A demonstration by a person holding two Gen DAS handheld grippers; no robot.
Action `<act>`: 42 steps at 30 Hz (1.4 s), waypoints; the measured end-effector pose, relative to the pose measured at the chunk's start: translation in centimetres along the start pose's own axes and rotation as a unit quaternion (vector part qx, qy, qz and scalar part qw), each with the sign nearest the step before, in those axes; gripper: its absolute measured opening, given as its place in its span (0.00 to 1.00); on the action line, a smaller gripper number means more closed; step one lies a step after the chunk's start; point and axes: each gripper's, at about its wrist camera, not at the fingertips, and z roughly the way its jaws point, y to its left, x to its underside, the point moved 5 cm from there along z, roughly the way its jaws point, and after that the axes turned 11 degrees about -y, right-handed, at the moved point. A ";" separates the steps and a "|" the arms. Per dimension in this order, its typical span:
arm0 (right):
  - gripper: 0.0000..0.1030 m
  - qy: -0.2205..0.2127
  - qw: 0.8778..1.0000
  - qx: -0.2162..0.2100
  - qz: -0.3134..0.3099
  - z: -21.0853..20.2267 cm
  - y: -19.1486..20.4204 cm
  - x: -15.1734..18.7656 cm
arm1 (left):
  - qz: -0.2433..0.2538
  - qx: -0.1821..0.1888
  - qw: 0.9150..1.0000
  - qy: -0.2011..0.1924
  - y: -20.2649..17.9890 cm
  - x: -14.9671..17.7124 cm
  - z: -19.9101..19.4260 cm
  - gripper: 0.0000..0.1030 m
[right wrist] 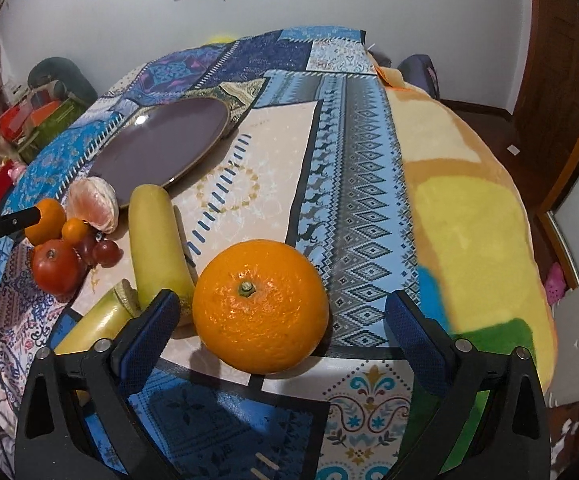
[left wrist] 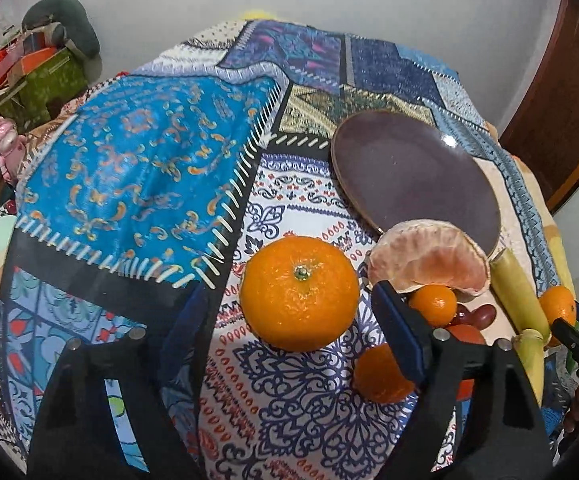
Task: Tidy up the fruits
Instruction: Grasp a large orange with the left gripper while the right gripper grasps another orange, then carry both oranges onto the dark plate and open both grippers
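1. Left wrist view: the left gripper (left wrist: 289, 304) has its fingers spread wide. An orange (left wrist: 300, 293) lies on the patterned cloth (left wrist: 137, 168) between them, touching neither finger. The purple plate (left wrist: 413, 176) is beyond, on the right.

2. Right wrist view: the right gripper (right wrist: 281, 316) is also spread wide. Another orange (right wrist: 260, 307) sits between its fingers, nearer the left one, ungripped.
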 end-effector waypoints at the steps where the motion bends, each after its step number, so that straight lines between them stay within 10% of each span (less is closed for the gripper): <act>1: 0.92 0.001 1.000 -0.004 0.005 0.0 -0.1 0.0 | -0.001 0.003 1.000 0.005 -0.1 0.1 0.3 0.79; 12: 0.65 0.019 0.997 -0.059 0.042 0.6 0.1 0.1 | 0.005 0.005 1.000 0.019 -0.4 0.3 2.0 0.64; 42: 0.64 -0.130 0.990 -0.055 -0.029 -3.2 4.8 -10.7 | 0.035 0.031 0.993 -0.109 -3.7 -6.7 -7.5 0.64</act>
